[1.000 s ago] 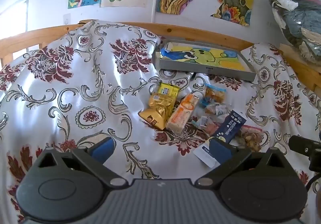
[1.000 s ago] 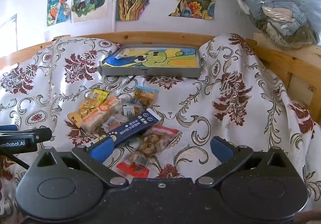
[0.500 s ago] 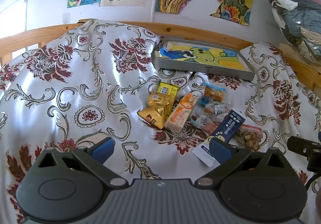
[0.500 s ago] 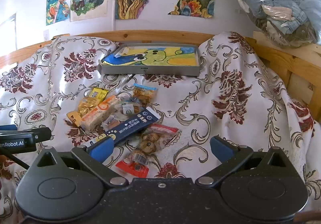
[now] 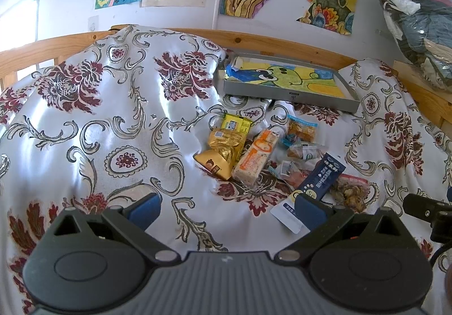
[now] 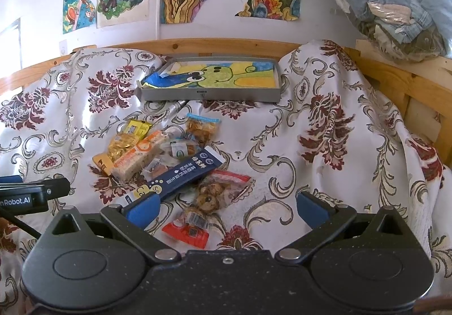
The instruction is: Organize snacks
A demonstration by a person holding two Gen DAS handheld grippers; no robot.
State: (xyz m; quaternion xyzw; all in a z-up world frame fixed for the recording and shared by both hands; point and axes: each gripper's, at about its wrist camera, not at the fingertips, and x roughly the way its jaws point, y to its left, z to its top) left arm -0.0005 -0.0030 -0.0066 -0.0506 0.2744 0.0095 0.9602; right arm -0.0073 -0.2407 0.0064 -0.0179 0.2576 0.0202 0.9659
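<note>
A heap of snack packets lies on a bedspread (image 5: 118,123) printed with maroon flowers and grey scrolls, a little right of centre in the left wrist view and left of centre in the right wrist view. In the heap, a gold foil packet (image 5: 223,150) sits at the left edge, touching an orange-and-white wafer bar (image 5: 255,158) that lies slanted beside it; a small yellow packet (image 5: 236,124) lies just behind the gold one. A long dark blue box (image 6: 183,178) with white lettering runs diagonally across the near side of the heap, and a clear bag of brown round snacks (image 6: 214,192) lies just to its right, touching it, with a red-ended packet (image 6: 188,231) nearest the camera. A clear packet with a blue top edge (image 6: 202,127) lies at the far side. Beyond the heap, in the upper middle of both views, a shallow grey tray (image 5: 288,96) rests on the bedspread against the wooden bed rail (image 5: 268,42), lined with a drawing of a green cartoon creature. The left gripper (image 5: 226,209) has its blue fingers (image 5: 144,207) spread wide with nothing between them, above bare bedspread near the heap. The right gripper (image 6: 226,206) is likewise spread wide and empty, its left finger overlapping the near end of the blue box in the picture.
</note>
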